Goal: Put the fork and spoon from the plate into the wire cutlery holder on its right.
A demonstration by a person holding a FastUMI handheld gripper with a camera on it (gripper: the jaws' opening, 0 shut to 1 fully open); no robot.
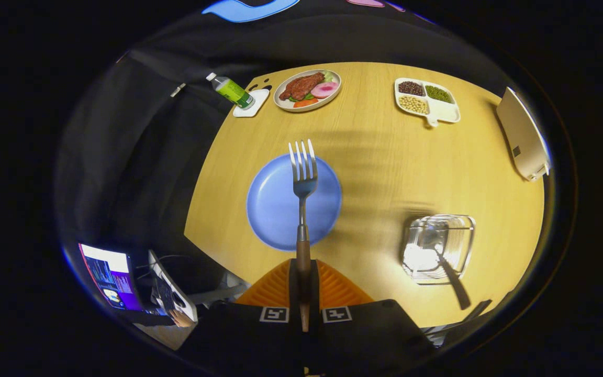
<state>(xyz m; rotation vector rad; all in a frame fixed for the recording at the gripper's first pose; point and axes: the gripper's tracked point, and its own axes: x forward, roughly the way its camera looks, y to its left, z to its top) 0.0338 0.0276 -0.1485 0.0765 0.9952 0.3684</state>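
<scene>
In the gripper view, the tool (302, 280) is clenched on the wooden handle of a silver metal fork (303, 180), with both fingers pressed against it from either side. The fork is held along the line of the fingers, tines pointing away, so it juts out straight ahead and stays steady for carrying. It is lifted clear above a round blue plate (280, 207), which lies on the pale wooden counter (375, 167) just beyond the fingers; the plate itself appears bare.

To the right of the plate, and well apart from it, stands the wire cutlery holder (439, 247). A dark handle leans out of its near side, most likely that of the spoon (450, 272), which is judged to be already stowed with its bowl down inside. The holder's place on the right explains the next call: the fork has to be carried rightward and tipped so that it can drop in upright.

At the far edge of the counter, a plate of mock meat and vegetables (307, 89) is set, with a small green-labelled bottle (231, 90) on a white coaster to its left and a white divided tray of beans (426, 100) to its right. These are kept far away from the working path. A beige boxlike device (522, 134) rests at the right edge.
</scene>
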